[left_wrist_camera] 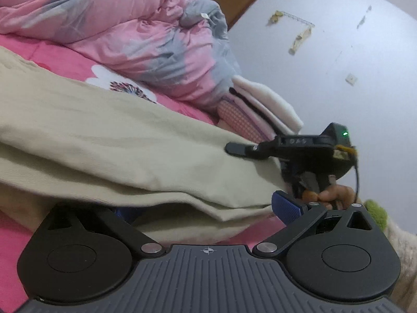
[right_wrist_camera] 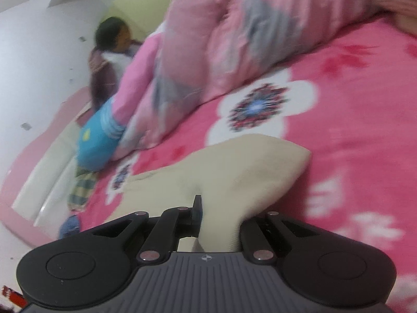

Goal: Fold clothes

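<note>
A pink and grey duvet (left_wrist_camera: 125, 26) lies heaped along the far side of the bed, on a bright pink sheet (right_wrist_camera: 351, 120) printed with white flowers. Past its end I see a stack of folded white and checked linens (left_wrist_camera: 263, 107) against the white wall (left_wrist_camera: 351, 39), and a brown panel (left_wrist_camera: 234, 0) higher up. From my right-hand view, a blue cushion (right_wrist_camera: 96, 140) sits beside the duvet, with a person (right_wrist_camera: 109, 52) blurred behind it.

Beige garment (left_wrist_camera: 117, 140), doubled over in layers, lies across the pink bedsheet (right_wrist_camera: 351, 130).
</note>
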